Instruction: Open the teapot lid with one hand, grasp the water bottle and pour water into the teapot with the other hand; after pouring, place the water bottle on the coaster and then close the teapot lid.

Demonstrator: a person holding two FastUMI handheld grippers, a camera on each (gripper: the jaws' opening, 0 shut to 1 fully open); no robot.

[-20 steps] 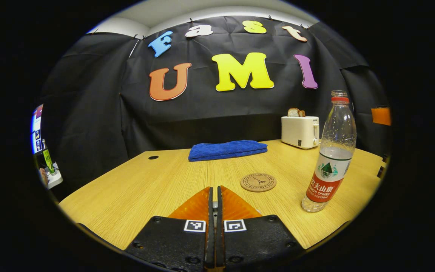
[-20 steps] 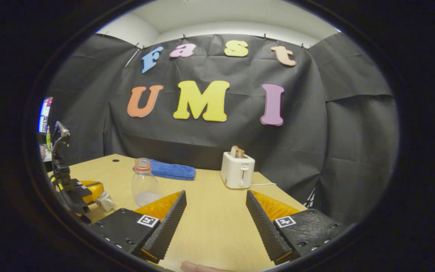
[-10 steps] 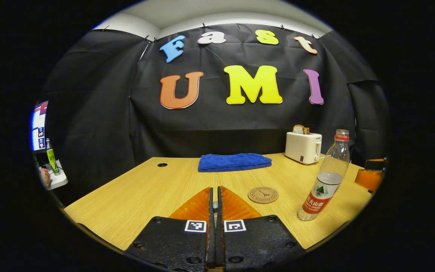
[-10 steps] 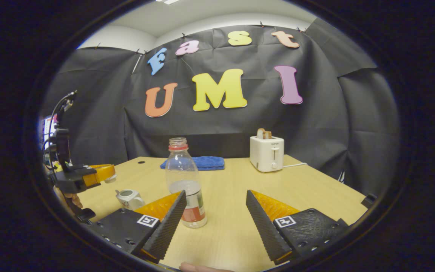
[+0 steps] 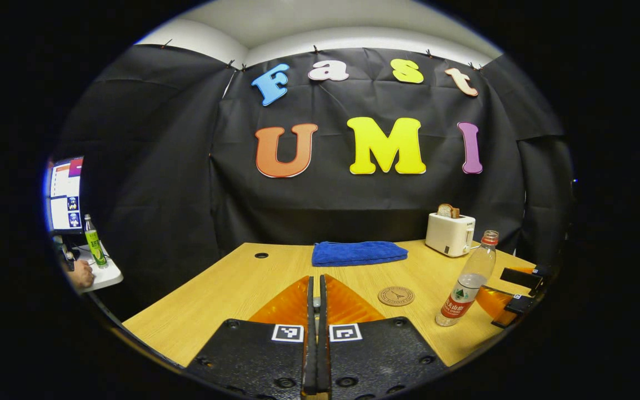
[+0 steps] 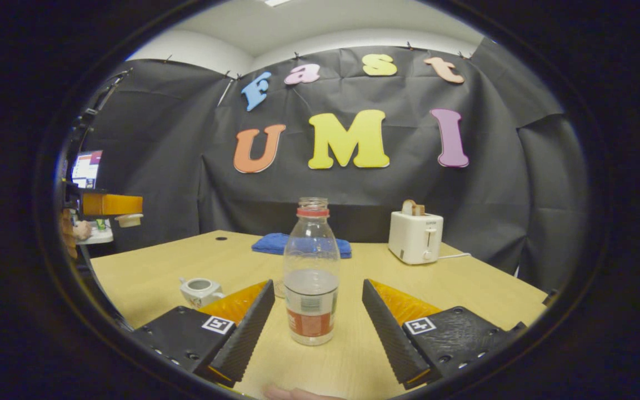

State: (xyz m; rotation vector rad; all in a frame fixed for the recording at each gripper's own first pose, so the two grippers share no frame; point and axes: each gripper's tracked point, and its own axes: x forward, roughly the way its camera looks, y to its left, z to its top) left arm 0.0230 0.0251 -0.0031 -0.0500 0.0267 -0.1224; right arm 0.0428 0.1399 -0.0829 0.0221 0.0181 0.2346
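Left gripper (image 5: 314,303) jaws closed; right gripper (image 6: 315,303) jaws spread wide.

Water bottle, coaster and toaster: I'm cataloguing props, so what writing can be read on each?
Clear plastic water bottle, red-and-white label: print too blurred to read.
Round wooden coaster: engraved lettering too small to read.
White toaster: small mark, too small to read.
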